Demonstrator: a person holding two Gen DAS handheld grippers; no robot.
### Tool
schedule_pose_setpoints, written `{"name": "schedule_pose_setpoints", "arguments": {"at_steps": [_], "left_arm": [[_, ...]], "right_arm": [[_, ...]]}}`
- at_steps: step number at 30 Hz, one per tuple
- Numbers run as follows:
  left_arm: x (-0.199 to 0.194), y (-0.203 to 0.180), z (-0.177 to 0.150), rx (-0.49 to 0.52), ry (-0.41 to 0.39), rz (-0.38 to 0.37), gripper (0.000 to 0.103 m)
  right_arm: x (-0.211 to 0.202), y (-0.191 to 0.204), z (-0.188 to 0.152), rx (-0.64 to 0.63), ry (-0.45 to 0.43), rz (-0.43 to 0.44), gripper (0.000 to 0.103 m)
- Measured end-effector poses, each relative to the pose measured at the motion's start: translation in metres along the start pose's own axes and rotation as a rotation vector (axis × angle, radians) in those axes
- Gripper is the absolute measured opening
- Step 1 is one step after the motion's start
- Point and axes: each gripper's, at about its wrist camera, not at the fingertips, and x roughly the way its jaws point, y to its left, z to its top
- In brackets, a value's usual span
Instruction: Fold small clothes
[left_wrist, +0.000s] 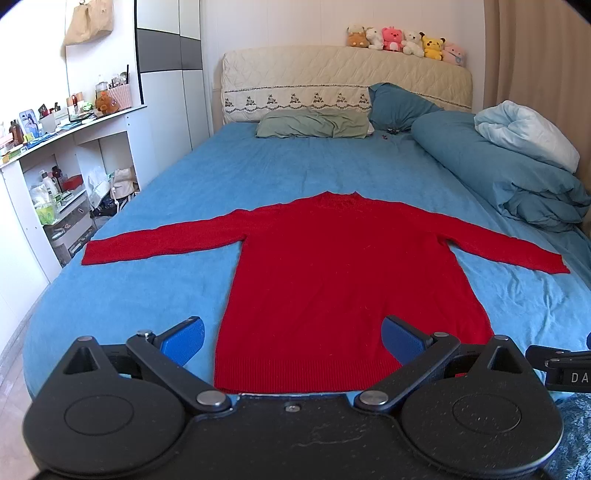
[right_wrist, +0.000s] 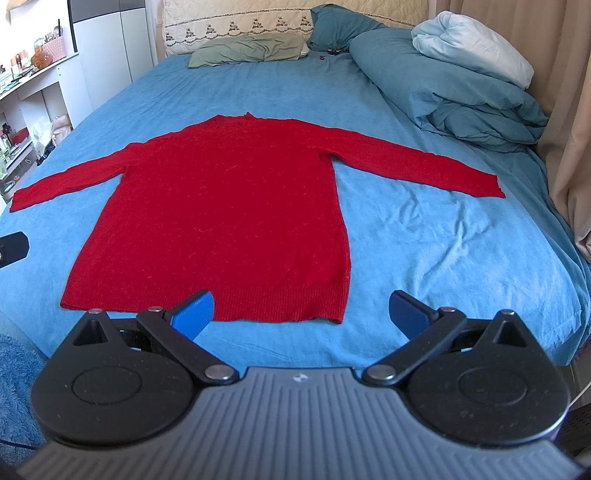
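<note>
— Holding both tools spread wide, we grip nothing: our left tool (left_wrist: 291, 341) hangs over the hem, our right tool (right_wrist: 301, 314) just off the hem's right corner.

— And the sweater (right_wrist: 221, 206)?

— We see it flat and unfolded on the bed (right_wrist: 424, 236), hem nearest us, sleeves stretched out to both sides, collar pointing away.

— Beyond it?

— We make out a green pillow (left_wrist: 314, 125), a rolled blue quilt (left_wrist: 498, 173), then stuffed toys (left_wrist: 406, 40) on the headboard.

Bright, even daylight, sharp focus, soft shadows, strong fisheye bending at edges.
</note>
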Motion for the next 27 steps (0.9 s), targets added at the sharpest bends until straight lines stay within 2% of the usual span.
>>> {"name": "schedule_pose_setpoints", "arguments": {"at_steps": [13,16,20,22,25,27], "left_arm": [[-0.002,-0.001,0.002,-0.003,-0.003,0.000,0.103],[-0.008,-0.003,0.010,0.001,-0.025,-0.011,0.103],[-0.011,-0.014,0.043,0.018,-0.092,-0.037,0.103],[-0.007,-0.022,0.064,0.023,-0.123,-0.072,0.103],[0.011,-0.040,0.097,0.048,-0.164,-0.122,0.103],[0.033,-0.059,0.119,0.071,-0.161,-0.141,0.103]], "right_arm": [[0.000,0.000,0.001,0.001,-0.001,0.001,0.103],[-0.002,0.000,0.003,0.007,-0.012,0.001,0.103],[-0.009,-0.016,0.019,0.047,-0.063,-0.010,0.103],[-0.011,-0.033,0.033,0.086,-0.089,-0.021,0.103],[-0.005,-0.067,0.056,0.154,-0.110,-0.029,0.103],[0.007,-0.091,0.069,0.197,-0.121,-0.029,0.103]]}}
